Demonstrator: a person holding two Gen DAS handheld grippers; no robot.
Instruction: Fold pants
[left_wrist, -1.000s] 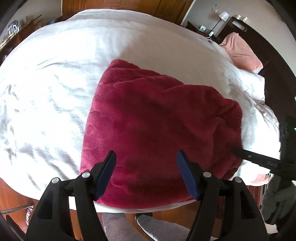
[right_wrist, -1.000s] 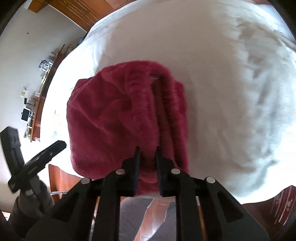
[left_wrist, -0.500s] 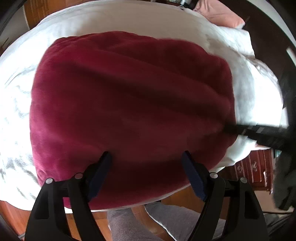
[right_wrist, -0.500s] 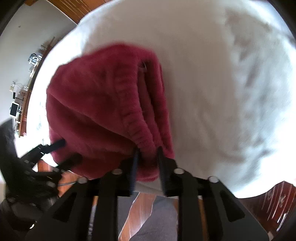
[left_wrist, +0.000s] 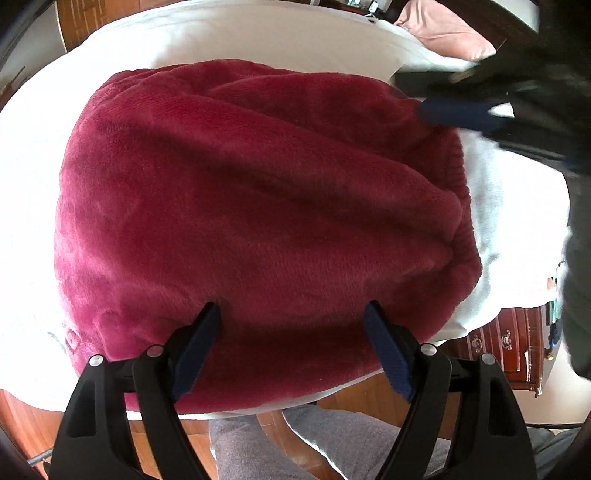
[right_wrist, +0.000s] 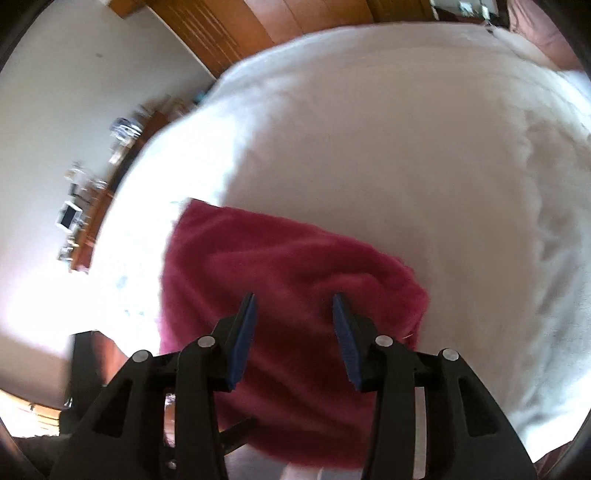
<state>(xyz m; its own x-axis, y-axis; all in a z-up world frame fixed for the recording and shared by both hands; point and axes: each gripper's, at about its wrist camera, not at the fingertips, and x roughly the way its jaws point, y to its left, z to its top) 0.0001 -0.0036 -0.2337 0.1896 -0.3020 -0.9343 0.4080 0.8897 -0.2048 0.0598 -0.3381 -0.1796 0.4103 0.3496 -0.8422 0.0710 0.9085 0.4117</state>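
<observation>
The left gripper (left_wrist: 291, 321) has its blue-padded fingers spread wide, hovering low over the near edge of the plush crimson fleece pants (left_wrist: 258, 206) without pinching anything. The right gripper (right_wrist: 293, 314) is likewise spread apart, its fingers empty above the same garment; from the left wrist view it shows as a blurred dark shape near the far right corner of the cloth, by the ribbed waistband (left_wrist: 458, 177).

The pants lie in a compact, thick bundle close to the near edge of the white quilted bed (right_wrist: 369, 147), which stretches well beyond them. A pink pillow (left_wrist: 447, 33) sits at the far end.

Judging by the bundled shape and both grippers being free, the fold looks largely made and the current step seems to be letting go or tidying. The next move probably calls for pressing the stack flat or squaring loose edges.
</observation>
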